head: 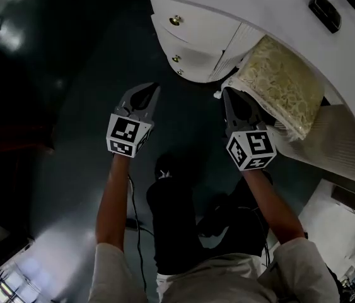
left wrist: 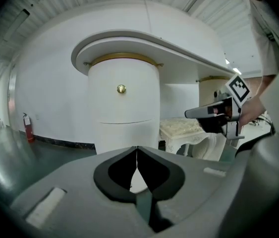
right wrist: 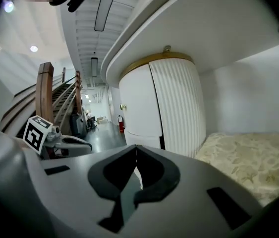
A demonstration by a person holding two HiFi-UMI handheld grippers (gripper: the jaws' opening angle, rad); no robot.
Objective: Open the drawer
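Observation:
A white rounded pedestal under the tabletop holds the drawers. The top drawer (head: 193, 29) carries a brass knob (head: 175, 20); lower knobs (head: 176, 59) sit beneath it. In the left gripper view the drawer front (left wrist: 123, 100) and its knob (left wrist: 121, 89) face me, some way ahead. My left gripper (head: 154, 88) (left wrist: 137, 149) is shut and empty, short of the pedestal. My right gripper (head: 227, 93) (right wrist: 136, 148) is also shut and empty, beside the pedestal's ribbed side (right wrist: 179, 108). From there the knob (right wrist: 123, 106) shows at the left.
A stool with a cream patterned cushion (head: 282, 84) (right wrist: 251, 157) stands under the white tabletop (head: 272, 17), right of the pedestal. The floor (head: 70, 106) is dark and glossy. A staircase (right wrist: 45, 93) rises at the left of the right gripper view. A red fire extinguisher (left wrist: 28, 126) stands by the wall.

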